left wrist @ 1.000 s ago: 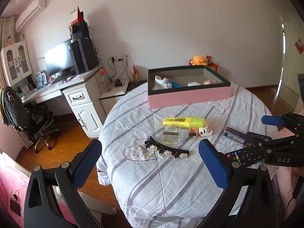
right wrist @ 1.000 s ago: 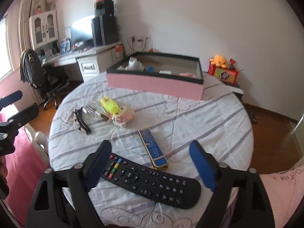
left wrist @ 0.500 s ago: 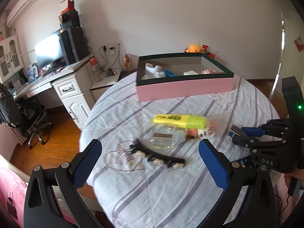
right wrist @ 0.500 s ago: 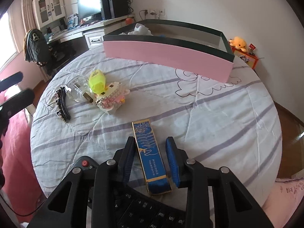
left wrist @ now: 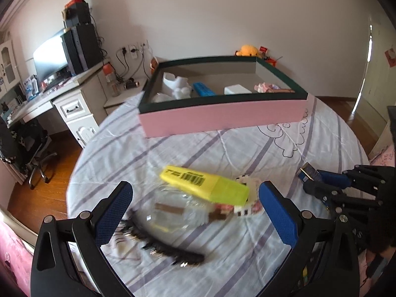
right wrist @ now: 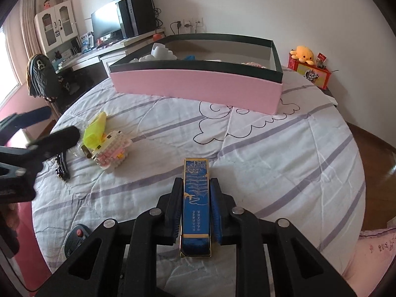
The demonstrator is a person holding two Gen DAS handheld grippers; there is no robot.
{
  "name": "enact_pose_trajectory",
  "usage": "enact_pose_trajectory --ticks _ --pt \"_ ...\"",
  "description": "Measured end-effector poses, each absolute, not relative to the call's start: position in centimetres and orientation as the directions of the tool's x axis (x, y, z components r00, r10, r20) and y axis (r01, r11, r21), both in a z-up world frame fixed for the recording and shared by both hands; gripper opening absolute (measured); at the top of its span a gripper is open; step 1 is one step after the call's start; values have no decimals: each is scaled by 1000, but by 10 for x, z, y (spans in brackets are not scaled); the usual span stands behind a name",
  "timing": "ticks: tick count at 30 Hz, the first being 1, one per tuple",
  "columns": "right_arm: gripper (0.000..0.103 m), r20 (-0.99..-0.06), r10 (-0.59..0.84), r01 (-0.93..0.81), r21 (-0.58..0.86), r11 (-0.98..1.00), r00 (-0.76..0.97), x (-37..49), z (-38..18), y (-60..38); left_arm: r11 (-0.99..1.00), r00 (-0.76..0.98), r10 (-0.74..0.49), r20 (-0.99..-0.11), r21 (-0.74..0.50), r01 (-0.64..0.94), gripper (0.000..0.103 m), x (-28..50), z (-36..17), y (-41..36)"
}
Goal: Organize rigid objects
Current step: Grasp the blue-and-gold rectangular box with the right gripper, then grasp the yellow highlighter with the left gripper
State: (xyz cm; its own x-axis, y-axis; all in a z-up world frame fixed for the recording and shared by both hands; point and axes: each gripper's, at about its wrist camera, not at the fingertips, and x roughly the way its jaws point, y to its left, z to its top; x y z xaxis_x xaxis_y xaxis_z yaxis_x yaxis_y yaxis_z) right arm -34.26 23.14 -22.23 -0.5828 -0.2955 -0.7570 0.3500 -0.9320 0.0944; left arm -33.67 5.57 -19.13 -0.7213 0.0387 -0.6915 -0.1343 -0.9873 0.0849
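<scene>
My right gripper (right wrist: pixel 195 185) is shut on a long blue and gold box (right wrist: pixel 196 198) and holds it over the round table; the box end also shows in the left wrist view (left wrist: pixel 308 170). My left gripper (left wrist: pixel 195 200) is open above a yellow highlighter (left wrist: pixel 205 183), a clear glass bottle (left wrist: pixel 173 212), a pink and white brick toy (left wrist: pixel 243 205) and a black hair clip (left wrist: pixel 163 247). A pink open box (left wrist: pixel 222 116) with a dark green rim stands at the table's far side and holds several items.
A black remote control (right wrist: pixel 76 240) lies under my right gripper at the table's near edge. A desk with a monitor (left wrist: pixel 49 59) and an office chair (left wrist: pixel 24 146) stand to the left. A small stand with a yellow plush (right wrist: pixel 305 54) is at the right of the table.
My right gripper has closed on the blue box and lifted it off the cloth. My left gripper has moved forward and down over the highlighter and bottle.
</scene>
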Motion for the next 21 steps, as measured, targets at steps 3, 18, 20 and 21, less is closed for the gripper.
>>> enact_pose_trajectory --ticks 3,18,20,21 --pt "21 -757 -304 357 99 -929 -579 -345 -223 232 -986 -702 9 -712 109 -123 103 -349 -202 60" --pt "21 -749 -333 364 131 -922 -573 -352 -226 232 -993 -660 -101 -745 115 23 103 -358 -217 -1" --pt "21 -750 -331 365 129 -922 -573 -352 -226 232 -995 -661 -92 -744 99 26 103 -363 -215 -4" --pt "21 -750 -330 364 128 -922 -573 -352 -226 232 -995 -661 -92 -745 96 31 103 -367 -214 -5"
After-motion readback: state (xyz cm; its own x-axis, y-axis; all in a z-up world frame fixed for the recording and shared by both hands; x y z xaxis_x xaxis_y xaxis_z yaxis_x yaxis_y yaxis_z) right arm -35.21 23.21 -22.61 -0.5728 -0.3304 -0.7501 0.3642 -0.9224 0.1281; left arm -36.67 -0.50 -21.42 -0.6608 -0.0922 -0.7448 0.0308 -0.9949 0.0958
